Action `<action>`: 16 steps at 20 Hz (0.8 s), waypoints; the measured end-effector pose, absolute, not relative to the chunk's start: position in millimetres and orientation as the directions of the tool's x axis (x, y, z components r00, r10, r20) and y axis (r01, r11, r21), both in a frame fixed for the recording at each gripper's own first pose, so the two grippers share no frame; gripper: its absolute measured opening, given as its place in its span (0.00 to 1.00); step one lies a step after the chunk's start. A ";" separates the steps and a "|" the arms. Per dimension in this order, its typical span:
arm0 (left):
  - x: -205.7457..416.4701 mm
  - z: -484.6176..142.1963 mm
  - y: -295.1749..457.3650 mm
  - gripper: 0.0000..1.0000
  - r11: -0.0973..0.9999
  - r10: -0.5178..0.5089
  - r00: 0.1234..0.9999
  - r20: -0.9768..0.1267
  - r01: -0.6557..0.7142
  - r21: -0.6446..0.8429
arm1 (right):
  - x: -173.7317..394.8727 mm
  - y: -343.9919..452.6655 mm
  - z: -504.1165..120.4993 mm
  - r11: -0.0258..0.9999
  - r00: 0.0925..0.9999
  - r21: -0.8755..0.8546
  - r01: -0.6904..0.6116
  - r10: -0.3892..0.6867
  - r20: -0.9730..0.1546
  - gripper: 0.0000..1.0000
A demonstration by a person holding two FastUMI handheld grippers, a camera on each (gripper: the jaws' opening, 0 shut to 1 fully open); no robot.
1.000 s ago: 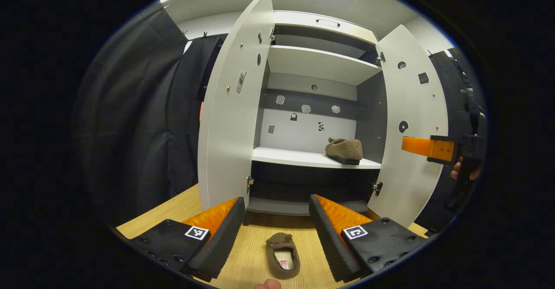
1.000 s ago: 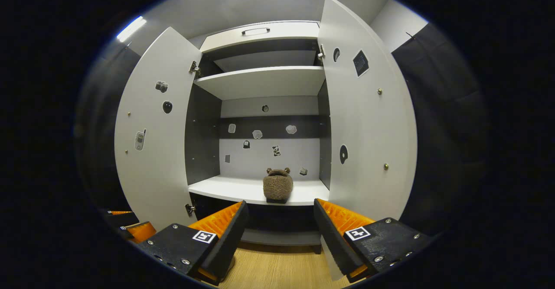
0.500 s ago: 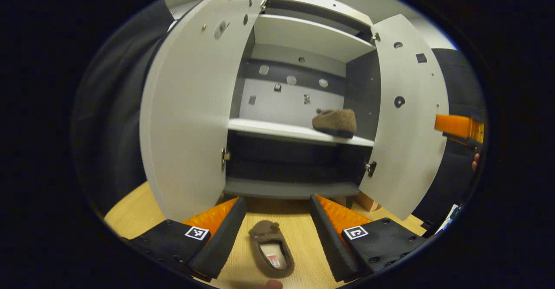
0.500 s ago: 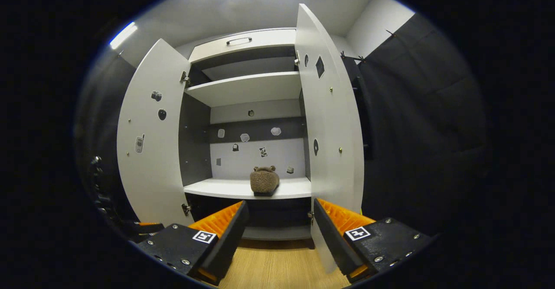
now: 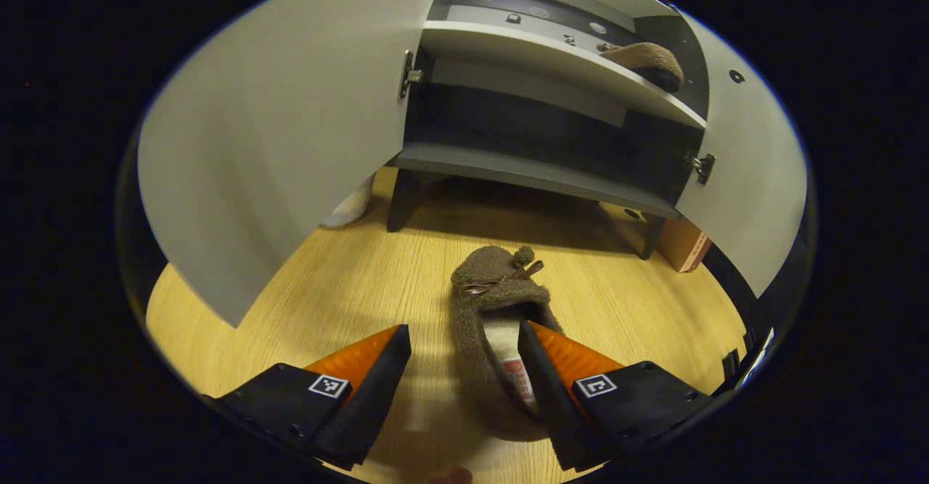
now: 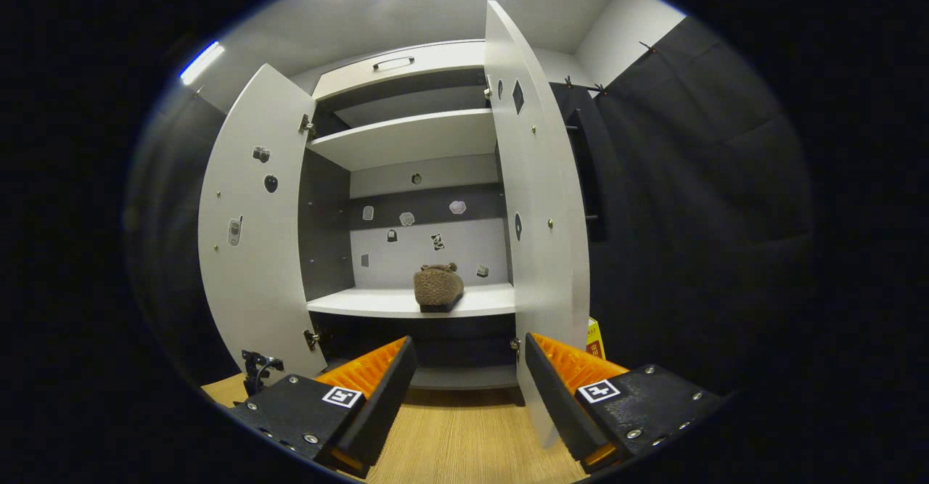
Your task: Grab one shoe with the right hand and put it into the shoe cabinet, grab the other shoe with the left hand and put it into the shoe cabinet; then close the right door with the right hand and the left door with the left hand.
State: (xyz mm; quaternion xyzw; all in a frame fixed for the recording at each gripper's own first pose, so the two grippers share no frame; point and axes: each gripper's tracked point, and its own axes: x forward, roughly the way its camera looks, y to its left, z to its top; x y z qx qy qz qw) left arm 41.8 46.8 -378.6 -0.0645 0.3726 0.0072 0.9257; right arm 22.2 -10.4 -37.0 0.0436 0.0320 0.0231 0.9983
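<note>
While my left gripper [image 5: 464, 375] hangs low over the wooden floor [image 5: 348, 288], its fingers stand apart around the brown shoe on the floor [image 5: 493, 339]; the right finger [image 5: 551, 368] overlaps the shoe's opening, though I cannot tell whether it touches. Ahead, the shoe cabinet [image 5: 530, 172] stands on short legs, its left door [image 5: 290, 128] swung wide across that side. A cardboard box [image 5: 684, 246] sits by the cabinet's right leg. My right gripper [image 6: 468, 390] is held higher, fingers apart and empty, with the right door [image 6: 541, 208] edge-on just ahead. From there I see the other shoe [image 6: 438, 287] resting on the middle shelf [image 6: 385, 302].
</note>
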 end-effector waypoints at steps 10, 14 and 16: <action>82.7 -423.6 58.9 1.00 0.995 -0.002 0.701 -0.713 -0.069 -0.071 | 24.3 -13.9 -39.3 0.998 0.995 0.052 -0.034 0.039 -0.091 0.92; 83.6 -420.3 42.0 0.62 0.989 -0.047 0.724 -0.688 -0.063 -0.135 | 26.4 -8.0 -41.5 0.998 0.994 0.049 -0.049 0.054 -0.098 0.93; 85.5 -418.4 49.2 0.19 0.992 0.004 0.732 -0.682 -0.091 -0.092 | 27.6 -3.8 -41.5 0.997 0.993 0.054 -0.060 0.065 -0.096 0.93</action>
